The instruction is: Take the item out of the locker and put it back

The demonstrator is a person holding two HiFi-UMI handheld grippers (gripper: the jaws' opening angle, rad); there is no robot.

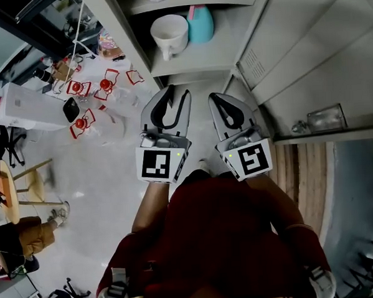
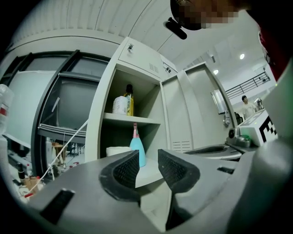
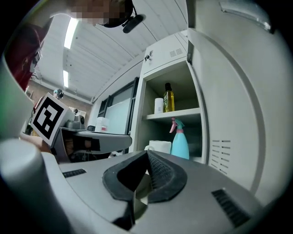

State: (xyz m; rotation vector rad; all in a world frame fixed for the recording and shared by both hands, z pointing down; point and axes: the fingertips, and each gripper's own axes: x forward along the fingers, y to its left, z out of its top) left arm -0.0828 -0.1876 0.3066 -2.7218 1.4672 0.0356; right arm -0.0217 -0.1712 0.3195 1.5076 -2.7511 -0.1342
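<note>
The open locker (image 1: 232, 68) stands ahead, and its lower shelf holds a white mug (image 1: 168, 33) beside a teal spray bottle (image 1: 200, 23) with a pink trigger. Both grippers hover level in front of that shelf, short of it. My left gripper (image 1: 176, 96) is open with nothing between its pads; in the left gripper view the left gripper (image 2: 149, 157) lines up with the spray bottle (image 2: 138, 148). My right gripper (image 1: 215, 99) is shut and empty. In the right gripper view the right gripper (image 3: 147, 155) sits below the mug (image 3: 160, 146) and the spray bottle (image 3: 180, 144).
The locker door (image 1: 306, 58) hangs open at the right. The upper shelf carries a yellow oil bottle (image 3: 169, 98) and a white can (image 3: 159, 105). On the left are a table with red-capped items (image 1: 77, 88), a white box (image 1: 28, 107) and a wooden stool (image 1: 26, 185).
</note>
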